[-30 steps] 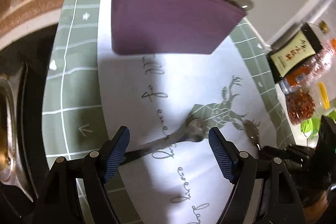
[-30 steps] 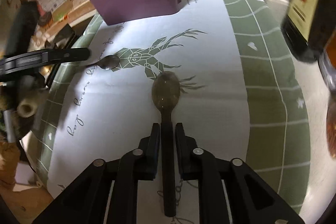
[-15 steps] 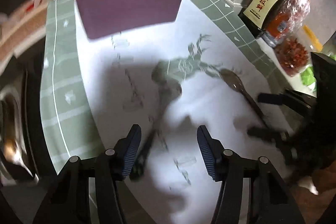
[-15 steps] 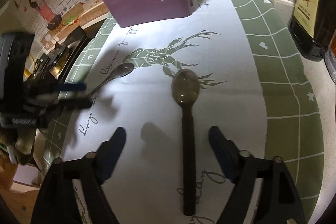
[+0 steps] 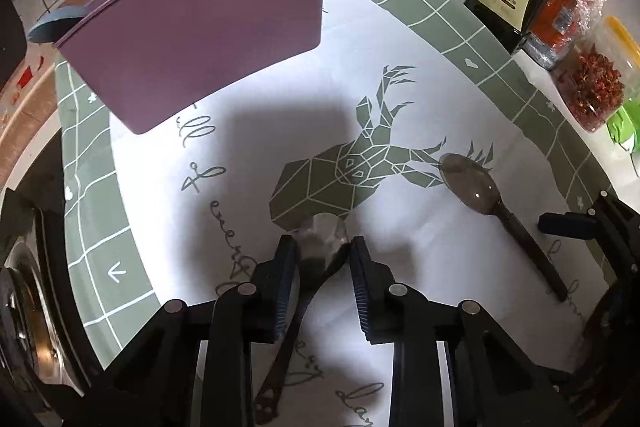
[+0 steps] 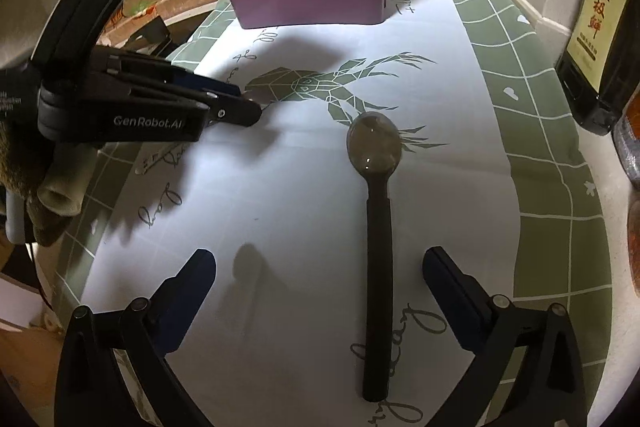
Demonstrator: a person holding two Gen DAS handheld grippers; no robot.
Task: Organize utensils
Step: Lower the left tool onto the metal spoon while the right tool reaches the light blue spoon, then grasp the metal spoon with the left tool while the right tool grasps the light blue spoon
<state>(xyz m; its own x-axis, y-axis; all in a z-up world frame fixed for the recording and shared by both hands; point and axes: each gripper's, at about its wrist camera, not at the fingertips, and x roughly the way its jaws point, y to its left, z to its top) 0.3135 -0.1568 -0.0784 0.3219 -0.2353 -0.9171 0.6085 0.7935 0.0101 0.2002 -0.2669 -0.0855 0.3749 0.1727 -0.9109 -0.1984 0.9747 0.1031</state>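
Metal spoon (image 5: 316, 259) between closing jaws of left hand-held gripper (image 5: 323, 247), black-handled spoon (image 6: 376, 227) lying between wide-apart right hand-held gripper (image 6: 320, 267)

dim warm light, hard shadows on the white mat (image 5: 248, 131), fisheye bending, dark vignetted corners

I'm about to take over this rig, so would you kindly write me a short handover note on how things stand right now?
Left gripper: jaws have just been closing around the metal spoon at its bowl end; not visibly pressing it yet.
Right gripper: jaws have just opened wide, empty; the dark-handled spoon lies between them on the mat.
Purple holder stands at the mat's far end, already holding some utensils.
Left: both spoons into the holder.
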